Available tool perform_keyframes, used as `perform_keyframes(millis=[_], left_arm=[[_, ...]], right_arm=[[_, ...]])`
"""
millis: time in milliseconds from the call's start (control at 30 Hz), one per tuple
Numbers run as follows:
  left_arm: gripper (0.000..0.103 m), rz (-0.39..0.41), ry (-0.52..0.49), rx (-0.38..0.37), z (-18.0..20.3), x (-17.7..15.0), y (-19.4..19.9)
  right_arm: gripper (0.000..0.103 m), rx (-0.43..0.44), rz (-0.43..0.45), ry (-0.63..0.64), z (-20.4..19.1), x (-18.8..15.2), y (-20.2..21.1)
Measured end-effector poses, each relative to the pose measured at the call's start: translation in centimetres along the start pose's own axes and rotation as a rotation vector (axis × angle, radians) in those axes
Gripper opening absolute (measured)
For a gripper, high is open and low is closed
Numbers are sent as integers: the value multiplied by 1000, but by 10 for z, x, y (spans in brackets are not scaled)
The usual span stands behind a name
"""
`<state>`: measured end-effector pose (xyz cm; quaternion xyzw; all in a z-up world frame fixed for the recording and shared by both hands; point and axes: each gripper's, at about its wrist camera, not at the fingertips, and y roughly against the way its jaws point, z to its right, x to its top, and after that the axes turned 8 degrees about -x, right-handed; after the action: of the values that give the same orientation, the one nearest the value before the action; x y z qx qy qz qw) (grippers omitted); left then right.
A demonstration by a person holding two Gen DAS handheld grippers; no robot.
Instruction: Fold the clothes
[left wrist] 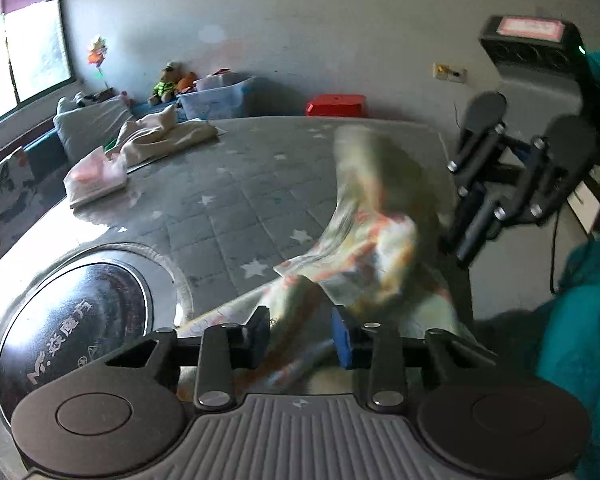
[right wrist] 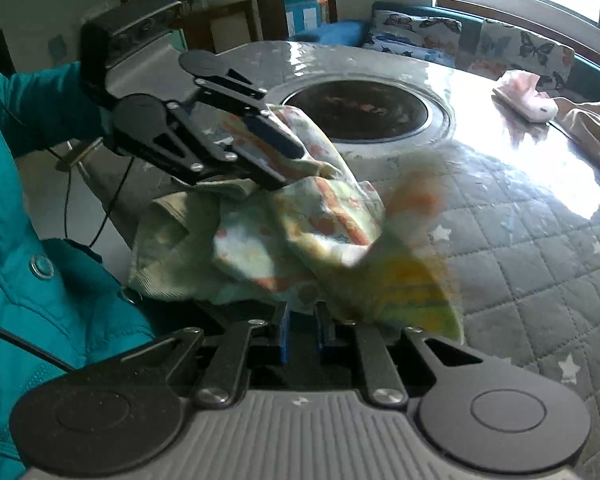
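Fabric hangs between us: our right hand-held gripper (right wrist: 303,330) pinches the pale printed cotton garment (right wrist: 300,224) nearly closed, our left hand-held gripper (left wrist: 300,334) parted around it, lifting it off the grey quilted bench (left wrist: 228,204) to spread it.

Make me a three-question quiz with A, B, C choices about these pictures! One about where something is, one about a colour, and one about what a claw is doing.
1. Where does the soft pink tissue pack lie?
A. On the grey star-quilted table
B. On the floor
C. In a drawer

2. What colour is the solid rectangular box by the far wall?
A. Green
B. Red
C. Yellow

3. What is the right claw doing?
A. Standing wide open
B. Shut on the flowery pale-green garment
C. Holding a cup

Answers: 1 A, it rests on the tabletop. 2 B, it is bright red. 3 B, its fingers pinch the cloth.
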<state>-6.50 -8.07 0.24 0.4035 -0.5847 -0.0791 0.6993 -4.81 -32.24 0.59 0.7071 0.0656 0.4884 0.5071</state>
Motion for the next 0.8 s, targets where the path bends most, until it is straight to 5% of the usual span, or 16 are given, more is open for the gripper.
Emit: perform_keyframes(millis=[67,167,467,600,800], left_arm=[[36,0,12,-2,0,-1,3],[37,14,19,-11,-1,-1,11],[39,33,76,107,-27,3,28],[55,46,149,173,-39,-1,40],[62,41,284,265,-51,-14,60]], right_arm=[[16,0,14,-2,0,1,4],[35,-7,59,-50,8,7,17],[41,-83,113,-439,83,12,23],[41,-86,74,-590,112,5,9],[36,-41,-11,-600,118,3,-16]])
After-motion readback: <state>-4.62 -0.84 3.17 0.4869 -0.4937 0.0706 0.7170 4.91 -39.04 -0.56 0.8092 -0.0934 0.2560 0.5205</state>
